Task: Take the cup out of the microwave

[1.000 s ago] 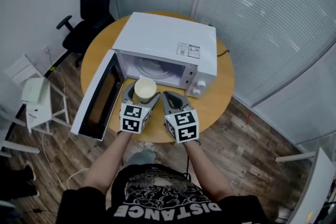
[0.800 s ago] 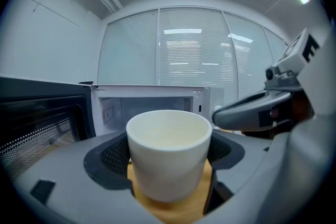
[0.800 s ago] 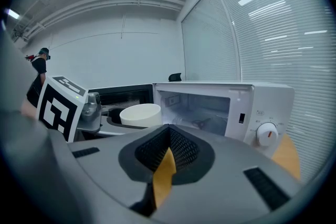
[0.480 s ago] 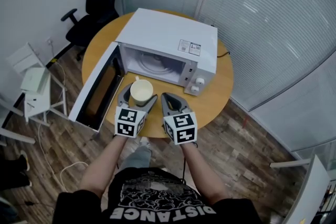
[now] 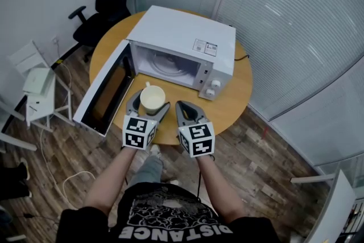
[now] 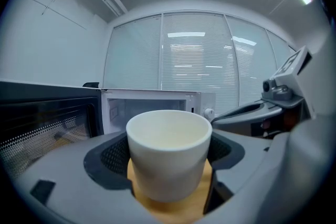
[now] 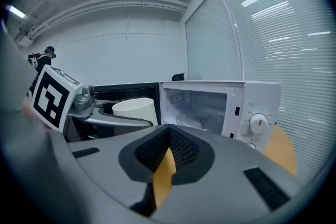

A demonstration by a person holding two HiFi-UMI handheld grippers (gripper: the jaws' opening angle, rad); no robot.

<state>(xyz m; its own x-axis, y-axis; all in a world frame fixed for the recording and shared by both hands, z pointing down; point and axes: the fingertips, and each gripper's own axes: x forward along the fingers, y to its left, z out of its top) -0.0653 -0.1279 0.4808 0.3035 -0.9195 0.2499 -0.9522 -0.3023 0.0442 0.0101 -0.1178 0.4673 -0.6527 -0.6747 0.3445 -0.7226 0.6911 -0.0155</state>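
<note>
The round wooden table (image 5: 240, 94) carries a white microwave (image 5: 182, 37) with its door (image 5: 105, 94) swung open. The cup (image 6: 169, 157) is outside it, just before the opening, clamped between the left gripper (image 5: 151, 102)'s jaws. The right gripper (image 5: 184, 106) beside it is empty, its jaws together.

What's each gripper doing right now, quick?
Left gripper: closed on the white cup.
Right gripper: closed, holding nothing.

The person wears a black short-sleeved T-shirt (image 5: 170, 216) with a white graphic and large white lettering on the chest. The left tool (image 5: 149, 102) and right tool (image 5: 185, 106) are grey, with curved jaws and black meshed pads. Each is topped by a white cube (image 5: 139, 131) bearing black square markers.
</note>
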